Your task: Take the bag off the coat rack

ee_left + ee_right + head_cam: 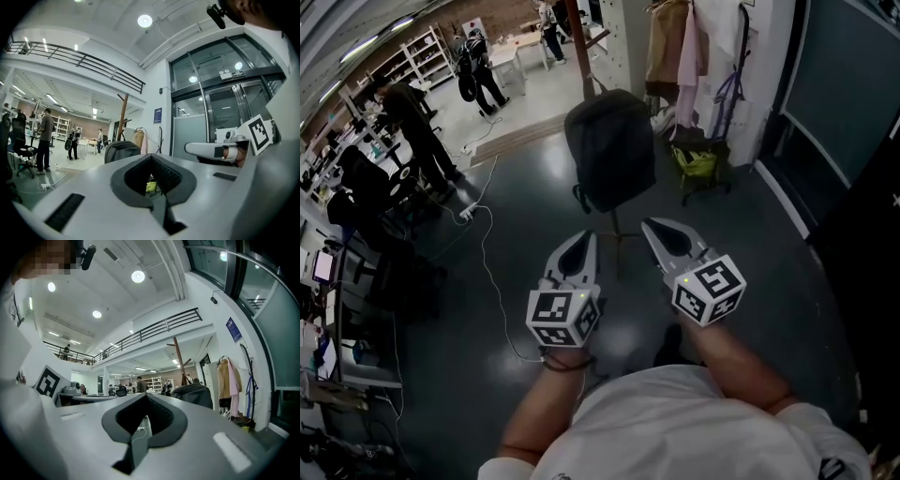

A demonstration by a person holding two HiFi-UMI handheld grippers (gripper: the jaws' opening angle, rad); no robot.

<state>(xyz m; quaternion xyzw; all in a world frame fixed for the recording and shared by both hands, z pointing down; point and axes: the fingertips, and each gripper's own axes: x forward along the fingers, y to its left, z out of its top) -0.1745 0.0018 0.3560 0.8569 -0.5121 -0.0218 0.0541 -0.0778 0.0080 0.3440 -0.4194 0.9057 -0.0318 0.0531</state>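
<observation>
A black backpack (pixel 611 150) hangs on a brown wooden coat rack (pixel 578 37), straight ahead of me over the dark floor. Both grippers are held side by side short of it and lower, tips pointing at it. The left gripper (pixel 586 236) is shut with nothing in it, and so is the right gripper (pixel 652 225). Beyond the closed left gripper (pixel 151 157), the left gripper view shows the backpack (pixel 121 151) and the rack's pole (pixel 123 117). The right gripper view has the backpack (pixel 193 393) and pole (pixel 178 362) up and right of the shut right gripper (pixel 145 395).
Coats (pixel 675 42) hang at the wall behind the rack, above a small cart with a yellow-green bag (pixel 698 164). A white cable and power strip (pixel 469 214) lie on the floor at left. People (pixel 417 122) stand by desks at left. Dark glass doors (pixel 844 94) line the right.
</observation>
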